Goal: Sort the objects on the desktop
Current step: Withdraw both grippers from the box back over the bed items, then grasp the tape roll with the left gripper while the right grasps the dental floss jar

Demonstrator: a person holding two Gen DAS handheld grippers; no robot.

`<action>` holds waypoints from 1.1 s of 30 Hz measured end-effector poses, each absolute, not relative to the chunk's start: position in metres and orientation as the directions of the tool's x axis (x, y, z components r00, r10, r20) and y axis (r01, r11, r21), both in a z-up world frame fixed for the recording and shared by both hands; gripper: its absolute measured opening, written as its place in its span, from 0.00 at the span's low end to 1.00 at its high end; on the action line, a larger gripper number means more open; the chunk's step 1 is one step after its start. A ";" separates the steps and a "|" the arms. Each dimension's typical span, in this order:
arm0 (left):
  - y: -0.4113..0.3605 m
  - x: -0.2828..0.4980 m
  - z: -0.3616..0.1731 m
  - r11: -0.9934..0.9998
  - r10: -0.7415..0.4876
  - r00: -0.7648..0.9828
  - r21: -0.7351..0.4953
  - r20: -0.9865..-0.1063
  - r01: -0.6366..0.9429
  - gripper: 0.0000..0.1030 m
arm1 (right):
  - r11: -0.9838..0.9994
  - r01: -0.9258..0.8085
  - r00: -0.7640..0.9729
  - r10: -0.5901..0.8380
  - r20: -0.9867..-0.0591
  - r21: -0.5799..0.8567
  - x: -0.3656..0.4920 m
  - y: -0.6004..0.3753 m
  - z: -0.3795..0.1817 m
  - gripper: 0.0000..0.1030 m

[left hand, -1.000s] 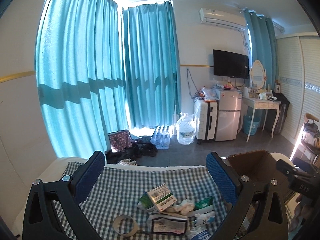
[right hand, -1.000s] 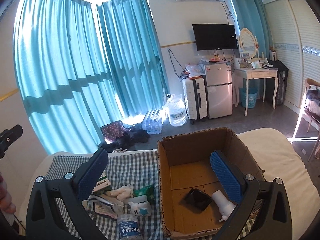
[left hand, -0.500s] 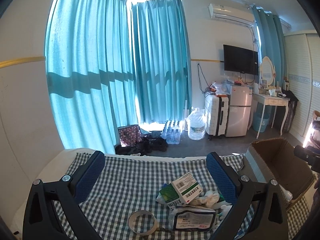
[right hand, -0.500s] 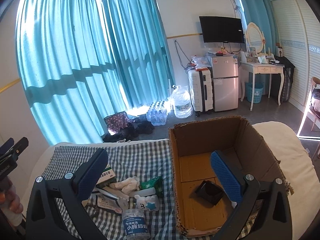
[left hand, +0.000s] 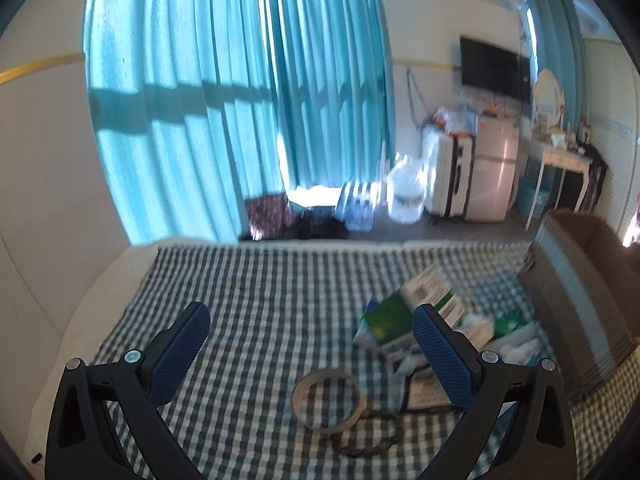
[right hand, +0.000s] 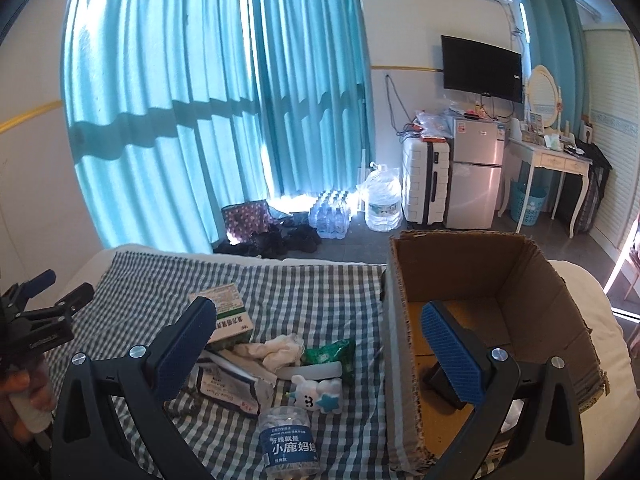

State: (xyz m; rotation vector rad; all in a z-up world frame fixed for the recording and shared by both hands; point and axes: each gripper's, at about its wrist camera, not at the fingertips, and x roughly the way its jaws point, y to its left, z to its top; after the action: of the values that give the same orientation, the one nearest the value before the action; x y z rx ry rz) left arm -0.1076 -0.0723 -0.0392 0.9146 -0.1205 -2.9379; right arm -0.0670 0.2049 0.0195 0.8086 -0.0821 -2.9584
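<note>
Desktop objects are mostly still lying in a pile (right hand: 264,360) on the checked cloth (right hand: 312,292), left of the cardboard box (right hand: 480,276), which is holding only a dark item or two. The left gripper (left hand: 310,344) and the right gripper (right hand: 316,344) are hovering wide apart, empty.

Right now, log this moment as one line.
left gripper: open, empty, over tape roll | right gripper: open, empty | cardboard box: holds dark item | clutter unsorted

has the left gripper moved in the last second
Yes. In the left wrist view the tape roll and cardboard box have slid rightward between frames, so the left gripper has swung to its left, away from the box, jaws open throughout.
</note>
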 end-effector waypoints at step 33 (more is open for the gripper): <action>-0.095 -0.188 -0.188 -0.998 0.007 -0.411 -0.034 -0.912 0.059 1.00 | -0.969 0.246 -0.560 -0.114 -0.821 -0.034 -0.101 0.134 -0.117 1.00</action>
State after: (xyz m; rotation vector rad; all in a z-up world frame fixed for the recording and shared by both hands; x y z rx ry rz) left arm -0.1884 -0.0948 -0.1882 1.6882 0.0947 -2.6113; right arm -0.1009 0.1339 -0.1169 1.3512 0.2137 -2.5988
